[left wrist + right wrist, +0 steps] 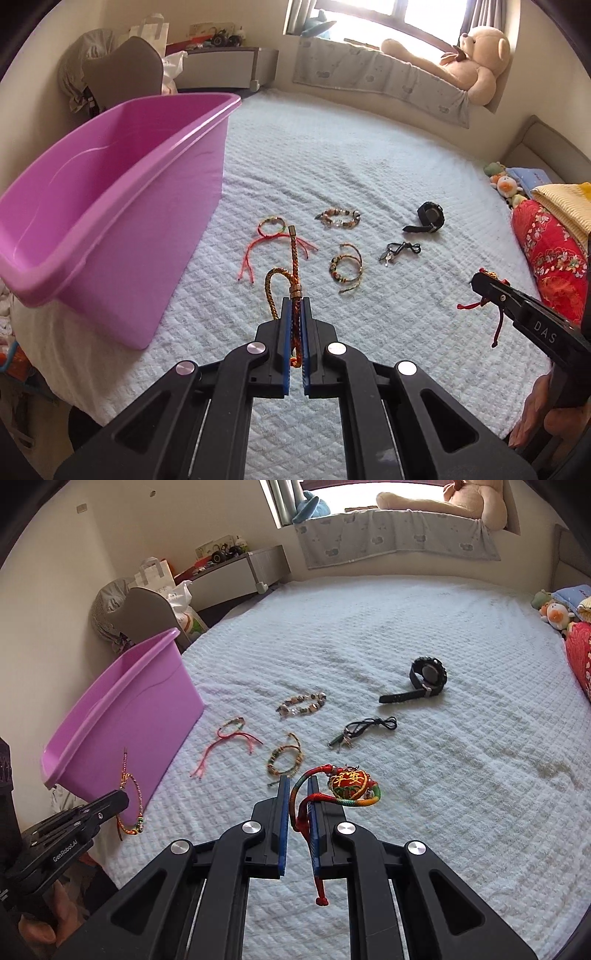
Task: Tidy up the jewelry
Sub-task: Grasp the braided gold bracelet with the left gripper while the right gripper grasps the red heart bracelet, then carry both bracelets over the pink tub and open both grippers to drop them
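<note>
My left gripper [295, 304] is shut on a braided orange-gold bracelet [291, 269], held above the bed beside the pink tub [110, 206]. My right gripper [298, 782] is shut on a red and multicoloured cord with an embroidered red charm [351, 784]. On the white bedspread lie a red string bracelet [271, 229], a beaded bracelet [340, 218], a woven bead bracelet [345, 267], a black cord pendant [400, 251] and a black watch [428, 216]. The tub's inside looks empty as far as it shows.
The pink tub [122, 720] stands at the bed's left edge. A red floral pillow [554, 254] and small plush toys [504, 184] lie at the right. A teddy bear [476, 62] sits on the window sill. A chair [122, 70] stands behind the tub.
</note>
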A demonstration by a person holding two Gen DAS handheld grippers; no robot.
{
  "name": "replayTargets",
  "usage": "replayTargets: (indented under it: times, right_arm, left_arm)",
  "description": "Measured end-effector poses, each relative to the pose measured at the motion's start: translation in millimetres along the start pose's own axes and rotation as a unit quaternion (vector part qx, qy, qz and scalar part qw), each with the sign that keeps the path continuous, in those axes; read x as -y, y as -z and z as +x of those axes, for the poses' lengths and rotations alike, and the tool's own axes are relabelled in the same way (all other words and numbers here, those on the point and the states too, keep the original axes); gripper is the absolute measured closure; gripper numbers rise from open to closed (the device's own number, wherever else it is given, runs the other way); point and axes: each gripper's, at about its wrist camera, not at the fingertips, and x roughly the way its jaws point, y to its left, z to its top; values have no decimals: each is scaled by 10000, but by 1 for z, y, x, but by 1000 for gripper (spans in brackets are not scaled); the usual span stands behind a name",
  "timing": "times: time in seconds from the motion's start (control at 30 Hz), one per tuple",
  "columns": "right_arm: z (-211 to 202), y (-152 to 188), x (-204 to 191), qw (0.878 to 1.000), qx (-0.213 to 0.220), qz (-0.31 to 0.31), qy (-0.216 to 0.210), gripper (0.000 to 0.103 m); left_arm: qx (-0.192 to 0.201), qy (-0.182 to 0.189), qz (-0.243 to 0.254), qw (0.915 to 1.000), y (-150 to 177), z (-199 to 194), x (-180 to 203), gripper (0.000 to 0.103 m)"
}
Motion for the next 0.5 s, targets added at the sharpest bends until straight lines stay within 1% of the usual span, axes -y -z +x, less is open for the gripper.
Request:
replayTargets:
  times: [0.13, 0.27, 0.4, 0.5]
  right_arm:
    - [-8, -18, -30, 9995, 174, -173, -211, 93]
    - [-8, -40, -63, 9977, 294, -294, -536, 93]
    - [-1, -63, -98, 9942, 328, -280, -981, 93]
    - [7, -78, -128, 9913, 330, -351, -1222, 93]
  left_arm:
    - [201, 20, 93, 9998, -25, -21, -9, 98]
    - [367, -21, 226, 9991, -52, -40, -24, 98]
    - [525, -193, 380, 9977, -80, -54, -48, 98]
    - [562, -249, 337, 9975, -98, -59, -73, 98]
